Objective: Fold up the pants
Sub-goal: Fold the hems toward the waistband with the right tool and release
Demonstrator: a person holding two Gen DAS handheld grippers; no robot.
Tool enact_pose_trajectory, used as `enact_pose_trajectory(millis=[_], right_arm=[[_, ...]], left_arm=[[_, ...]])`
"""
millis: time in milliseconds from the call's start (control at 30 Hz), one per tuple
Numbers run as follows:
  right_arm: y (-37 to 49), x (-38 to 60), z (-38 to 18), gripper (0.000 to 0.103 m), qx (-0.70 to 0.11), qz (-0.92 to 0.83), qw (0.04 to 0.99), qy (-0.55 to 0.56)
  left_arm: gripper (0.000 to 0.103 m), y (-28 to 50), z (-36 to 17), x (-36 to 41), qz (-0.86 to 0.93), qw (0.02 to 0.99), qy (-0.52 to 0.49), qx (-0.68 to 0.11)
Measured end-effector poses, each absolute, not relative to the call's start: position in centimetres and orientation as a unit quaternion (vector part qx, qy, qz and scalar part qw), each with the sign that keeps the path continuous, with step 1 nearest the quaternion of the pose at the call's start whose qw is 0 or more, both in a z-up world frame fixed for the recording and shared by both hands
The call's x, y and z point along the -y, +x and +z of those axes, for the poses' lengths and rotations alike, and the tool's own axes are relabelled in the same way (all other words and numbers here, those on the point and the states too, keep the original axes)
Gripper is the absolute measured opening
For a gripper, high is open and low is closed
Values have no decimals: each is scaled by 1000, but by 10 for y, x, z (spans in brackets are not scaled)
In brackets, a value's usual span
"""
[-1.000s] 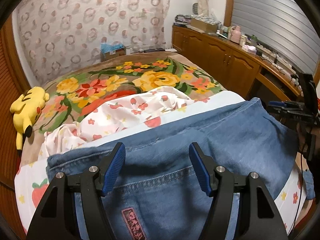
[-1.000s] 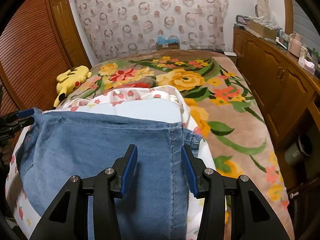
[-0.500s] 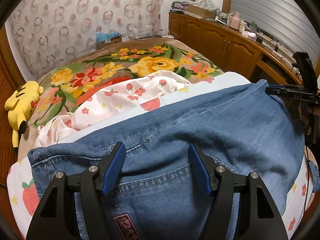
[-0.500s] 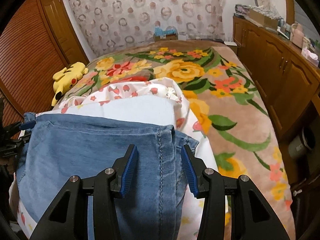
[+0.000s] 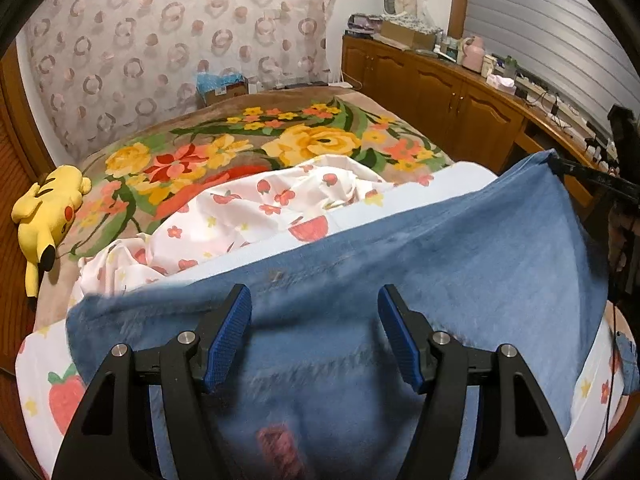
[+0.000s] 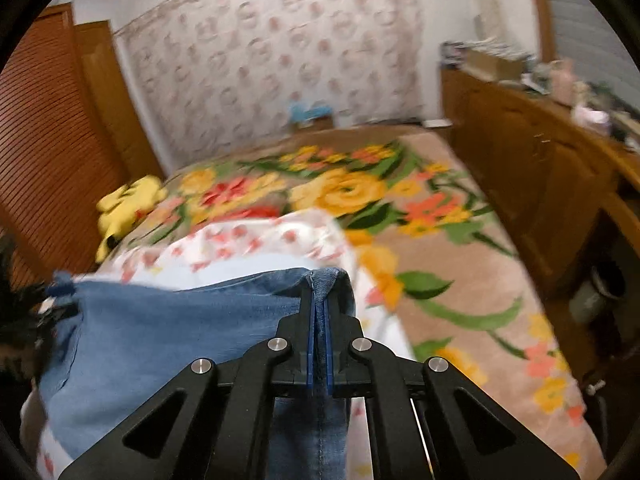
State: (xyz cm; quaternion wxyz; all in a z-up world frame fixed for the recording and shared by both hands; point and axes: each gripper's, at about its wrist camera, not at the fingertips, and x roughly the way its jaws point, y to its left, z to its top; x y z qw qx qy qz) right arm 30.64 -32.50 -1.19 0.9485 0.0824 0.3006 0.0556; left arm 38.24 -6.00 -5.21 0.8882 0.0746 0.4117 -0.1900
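Right wrist view, right gripper [image 6: 319, 312] just clamped on jeans [image 6: 160, 320] seam

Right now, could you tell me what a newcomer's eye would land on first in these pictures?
Probably the blue jeans spread across the near end of the bed, with the right gripper clamped shut on their seamed corner, its jaws having just closed, while the left gripper hangs open above the denim. Behind them, the bright floral blanket covers the bed, and a yellow plush toy lies at its left edge.
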Motion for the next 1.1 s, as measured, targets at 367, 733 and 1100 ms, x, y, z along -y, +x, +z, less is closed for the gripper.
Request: enact_pose_trajectory(millis=[367,733,1100], right_arm=[[285,326,-4,15,-314,68,944,78],[209,321,-14,36,-319,71,943,63],[170,318,-15,43,-336,64,937,68]], left_arm=[[67,357,-40,45,-182,896,63,-400],[67,315,-31,40,-195,900,53,-387],[67,278,-32,37,-201,901,48,-382]])
